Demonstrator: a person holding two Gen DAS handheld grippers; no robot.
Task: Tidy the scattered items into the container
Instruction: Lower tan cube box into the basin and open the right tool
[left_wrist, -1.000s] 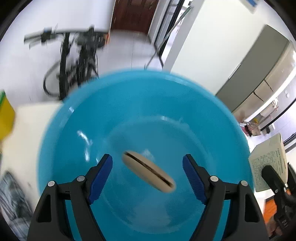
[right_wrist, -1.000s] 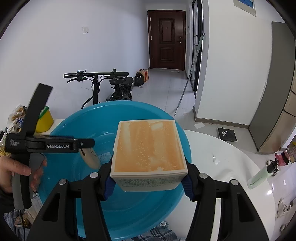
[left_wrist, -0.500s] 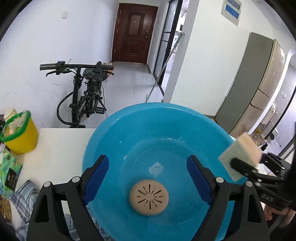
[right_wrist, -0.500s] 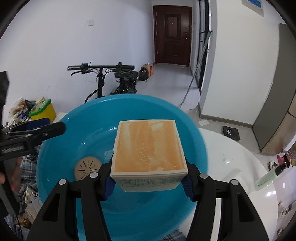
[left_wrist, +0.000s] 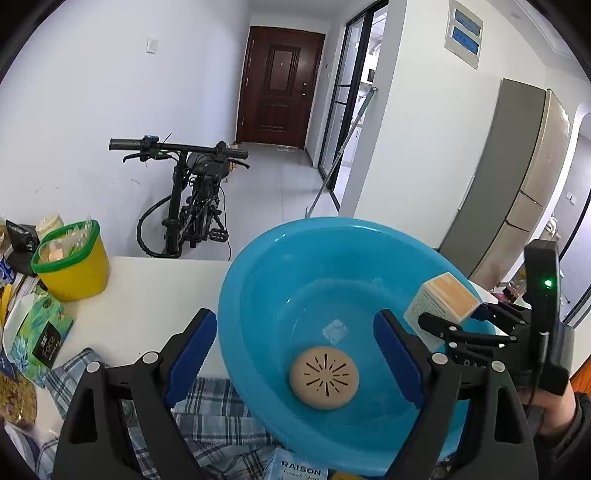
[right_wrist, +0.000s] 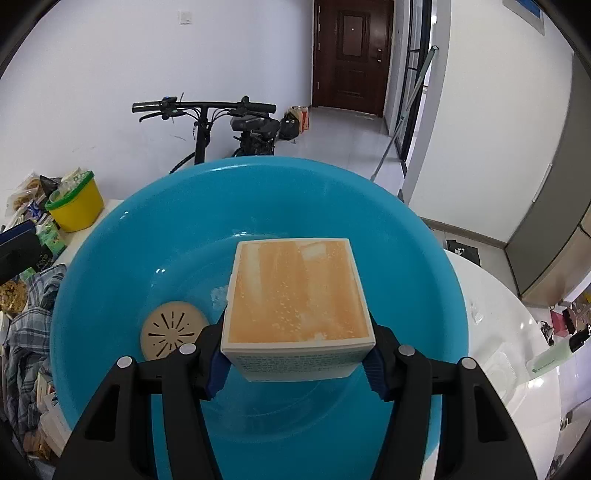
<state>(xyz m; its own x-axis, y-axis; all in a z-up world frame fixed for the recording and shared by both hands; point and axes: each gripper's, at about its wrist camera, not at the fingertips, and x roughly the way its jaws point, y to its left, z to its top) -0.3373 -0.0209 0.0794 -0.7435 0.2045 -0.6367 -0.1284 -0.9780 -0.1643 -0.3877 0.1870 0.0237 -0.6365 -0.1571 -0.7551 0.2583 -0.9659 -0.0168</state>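
Note:
A blue plastic basin (left_wrist: 258, 295) (right_wrist: 406, 258) stands on the white table. A beige round vented disc (left_wrist: 324, 377) (right_wrist: 171, 329) lies flat on its bottom. My left gripper (left_wrist: 291, 354) is open and empty, above the basin's near left rim. My right gripper (right_wrist: 295, 363) is shut on an orange-topped white box (right_wrist: 297, 295), held over the basin's inside. The box (left_wrist: 441, 301) and the right gripper (left_wrist: 461, 332) also show at the right in the left wrist view.
A yellow tub with a green rim (left_wrist: 70, 262) (right_wrist: 75, 205) stands at the table's far left. A plaid cloth (left_wrist: 207, 417) (right_wrist: 26, 332), snack packets (left_wrist: 33, 332) and a RAISON box (left_wrist: 299, 469) lie near the basin. A pale green bottle (right_wrist: 554, 356) lies at the right. A bicycle (left_wrist: 192, 199) stands behind the table.
The beige disc dropped from between my left fingers and came to rest flat in the basin. The left gripper drew back and up. The right gripper moved the box farther over the basin.

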